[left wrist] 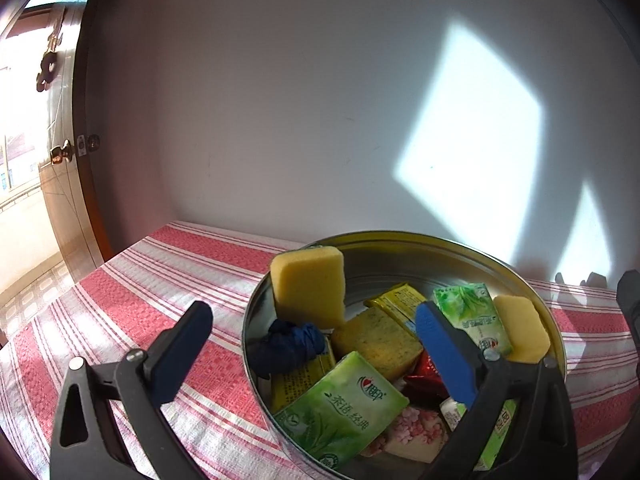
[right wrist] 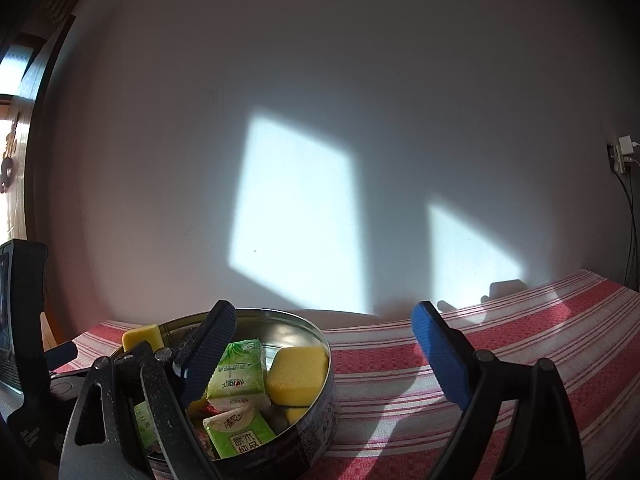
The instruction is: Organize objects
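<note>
A round metal tin (left wrist: 532, 300) stands on the red-and-white striped cloth and holds yellow sponges (left wrist: 308, 286), green tissue packs (left wrist: 344, 404), yellow packets (left wrist: 396, 300), a dark blue bundle (left wrist: 288, 342) and a red wrapper (left wrist: 424, 376). My left gripper (left wrist: 316, 318) is open, its jaws straddling the tin's left rim, holding nothing. In the right wrist view my right gripper (right wrist: 324, 328) is open, its jaws straddling the tin's (right wrist: 316, 432) right rim, above a green pack (right wrist: 240, 372) and a sponge (right wrist: 298, 374).
The striped cloth (left wrist: 160, 272) covers the table, which meets a white wall at the back. A wooden door (left wrist: 64, 168) stands open at the left. A wall socket with a charger and cable (right wrist: 624, 156) is at the far right. Striped cloth (right wrist: 520, 340) extends right of the tin.
</note>
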